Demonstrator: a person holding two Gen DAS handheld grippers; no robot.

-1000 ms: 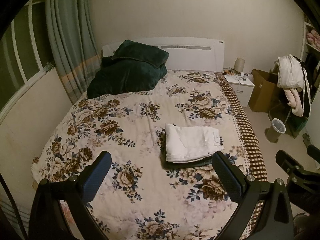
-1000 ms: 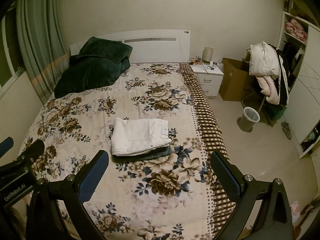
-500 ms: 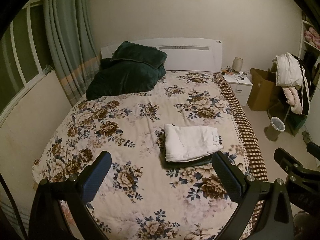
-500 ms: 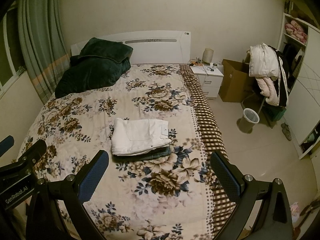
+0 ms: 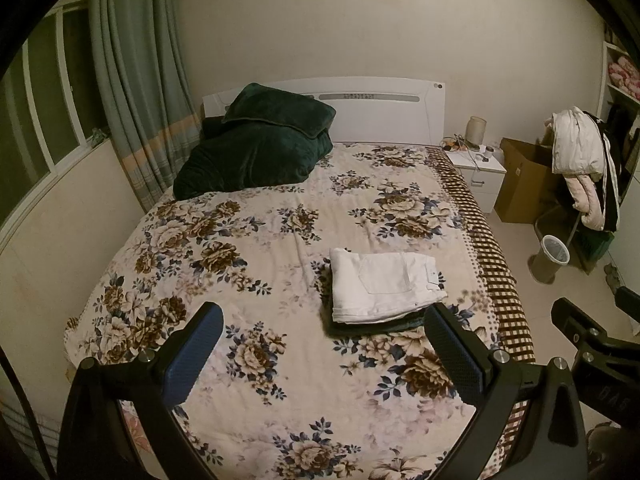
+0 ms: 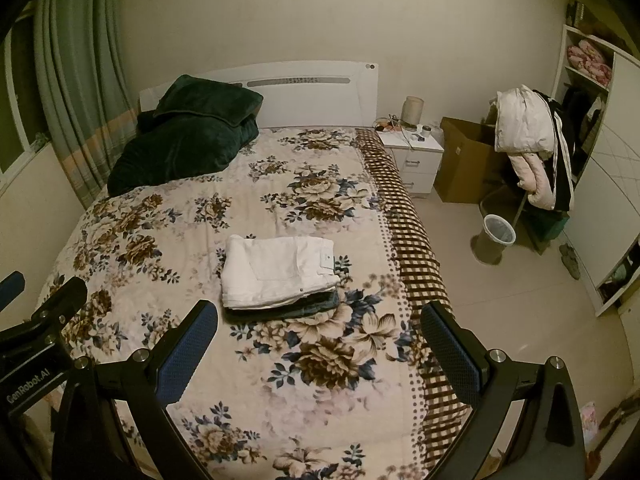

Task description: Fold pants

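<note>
1. The white pants (image 5: 384, 282) lie folded into a neat rectangle on the bed (image 5: 260, 240), right of centre in the left wrist view and just left of centre in the right wrist view (image 6: 278, 270).
2. They rest on top of a dark folded garment (image 6: 288, 311), whose edge shows under their lower side.
3. The left gripper (image 5: 324, 354) fills the bottom of its own frame, jaws spread wide and released, with nothing between them. Its right fingertip overlaps the lower right corner of the stack in the picture; whether it touches cannot be told.
4. The right gripper (image 6: 318, 350) sits at the bottom of its frame, jaws likewise released and empty, below the stack and apart from it.
5. Each gripper shows in the other's view: the right one at the lower right edge of the left wrist view, the left one at the lower left edge of the right wrist view.
6. A floral bedspread (image 6: 320, 360) covers the bed, with a brown checked border (image 6: 416, 256) along its right side.
7. Dark green pillows (image 5: 256, 148) are piled at the upper left of the bed against the white headboard (image 5: 384, 108).
8. A white nightstand (image 6: 412, 160), a cardboard box (image 6: 460, 160) and a waste bin (image 6: 498, 236) stand on the floor in the right part of the frame.
</note>
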